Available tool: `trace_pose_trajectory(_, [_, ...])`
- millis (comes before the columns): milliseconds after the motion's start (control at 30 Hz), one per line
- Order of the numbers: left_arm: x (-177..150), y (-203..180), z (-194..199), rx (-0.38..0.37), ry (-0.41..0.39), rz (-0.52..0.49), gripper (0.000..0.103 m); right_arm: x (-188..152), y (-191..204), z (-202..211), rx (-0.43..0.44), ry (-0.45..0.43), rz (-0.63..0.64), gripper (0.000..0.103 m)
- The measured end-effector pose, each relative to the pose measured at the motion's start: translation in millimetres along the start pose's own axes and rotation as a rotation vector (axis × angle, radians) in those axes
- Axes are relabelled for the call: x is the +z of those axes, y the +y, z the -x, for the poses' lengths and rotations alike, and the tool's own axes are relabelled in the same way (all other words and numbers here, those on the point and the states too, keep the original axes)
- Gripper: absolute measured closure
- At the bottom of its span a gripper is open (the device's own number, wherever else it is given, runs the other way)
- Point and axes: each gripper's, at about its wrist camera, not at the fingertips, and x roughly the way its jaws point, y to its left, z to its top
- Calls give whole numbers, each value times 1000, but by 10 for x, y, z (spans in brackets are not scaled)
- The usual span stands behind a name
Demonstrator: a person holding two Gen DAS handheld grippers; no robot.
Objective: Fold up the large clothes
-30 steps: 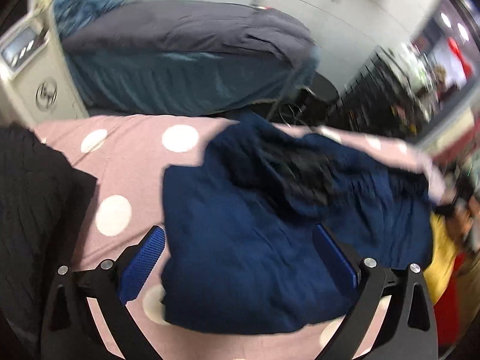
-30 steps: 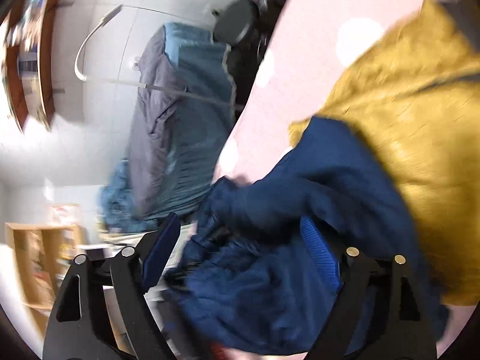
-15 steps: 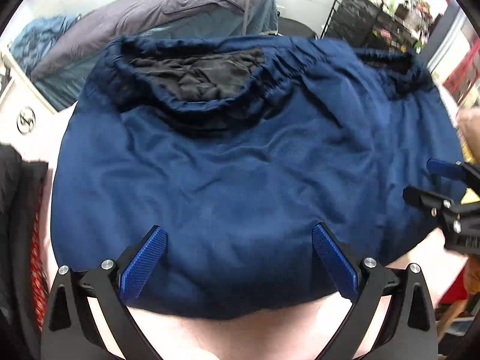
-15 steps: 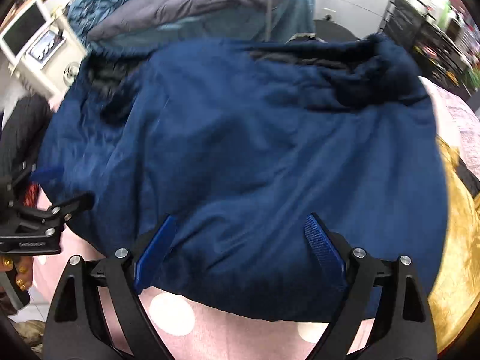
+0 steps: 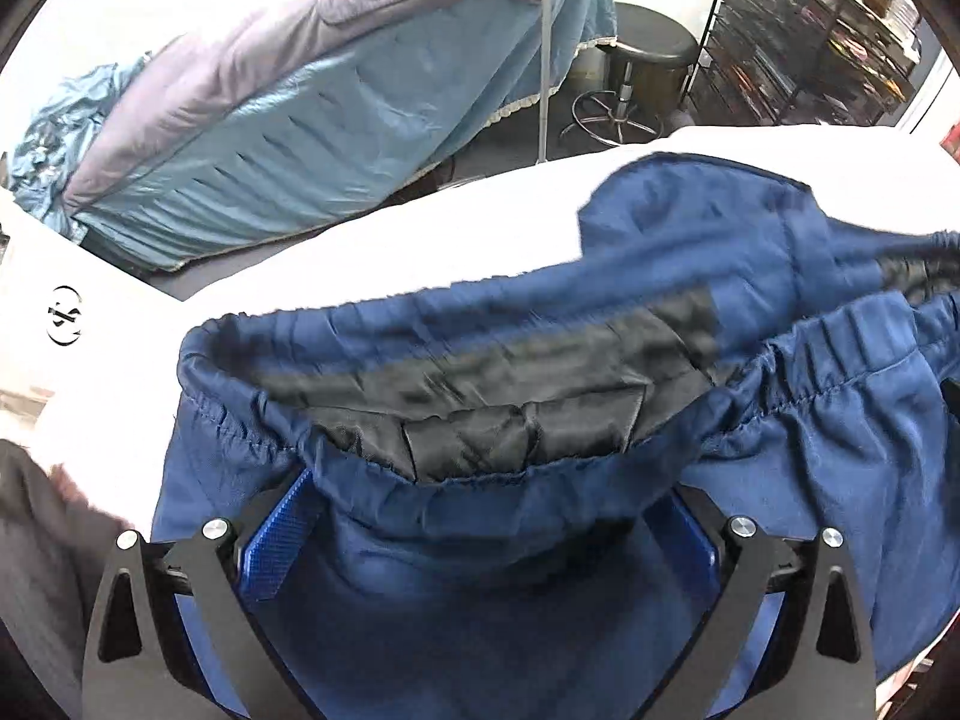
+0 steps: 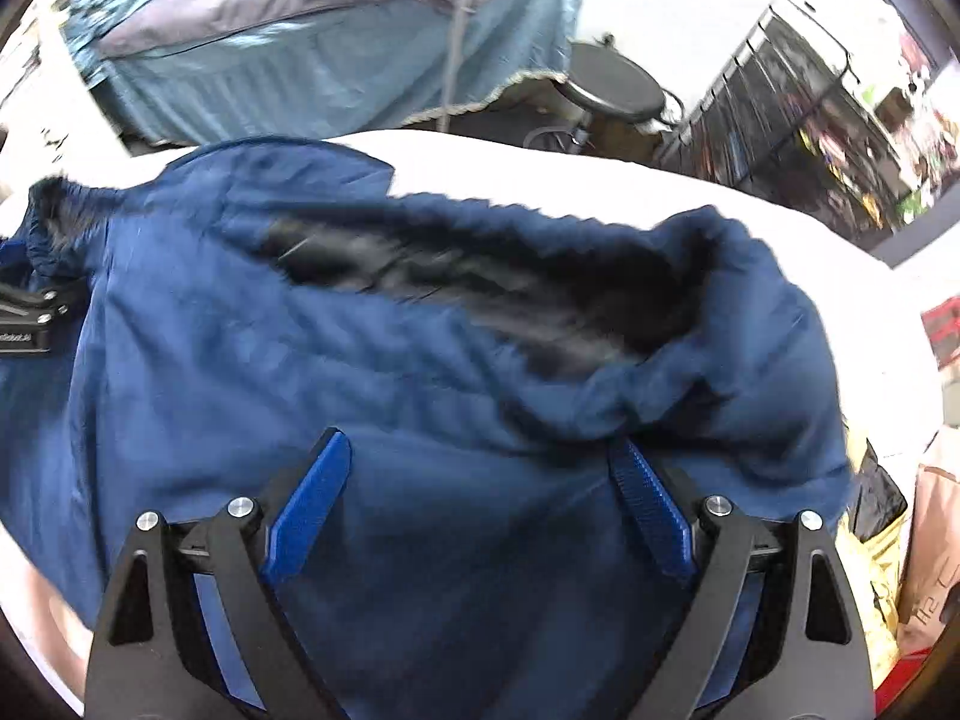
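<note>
Both claws stand wide apart and grasp nothing. The left claw hovers low over the near part of the blue garment, and the gathered hem bulges up between its jaws, but I cannot see the pads pressing on it. The right claw is also released, with the blue cloth lying flat under and between its jaws.

The garment lies spread on the white-looking bed surface, which is very bright in these views. It reaches from the near edge to about the middle of the surface. Its elastic hem faces the far side, and the black lining shows inside the opening.

I judge that this garment is light, soft and limp. It has no stiffness, so it will sag and wrinkle when it is lifted. The outer cloth looks smooth and the lining looks shiny, so the layers may slide on each other. It is not fragile. The best places to take hold seem to be the gathered hem at its left and right ends, where the cloth is thick, one end for each claw.

Count: one blue garment, two claws, one round stool far behind, one covered bed at the far left.
</note>
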Motion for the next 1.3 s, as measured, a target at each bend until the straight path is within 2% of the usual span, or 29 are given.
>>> trace_pose_trajectory(133, [140, 363, -316, -169, 95, 159, 5, 91, -104, -314, 14, 46, -2, 17])
trace_pose_trajectory(167, [141, 393, -373, -181, 109, 167, 5, 91, -96, -369, 6, 56, 6, 16])
trace_pose_trajectory(267, [97, 312, -435, -143, 111, 116, 4, 138, -10, -517, -46, 59, 37, 15])
trace_pose_trajectory(367, [87, 261, -457, -123, 109, 108, 4, 134, 70, -584, -80, 47, 45, 14])
trace_pose_trajectory(700, [10, 155, -313, -74, 94, 86, 5, 43, 76, -508, -108, 26, 55, 14])
trace_pose_trajectory(967, [-114, 99, -33, -30, 72, 64, 5, -118, 172, -257, -117, 0, 52, 14])
trace_pose_trajectory(1133, [-305, 94, 204, 11, 42, 58, 6, -239, 235, 73, -104, -26, 2, 14])
trace_pose_trajectory(1300, [-562, 85, 522, 3, -13, 42, 6, -476, 207, 420, -71, -53, -69, 14])
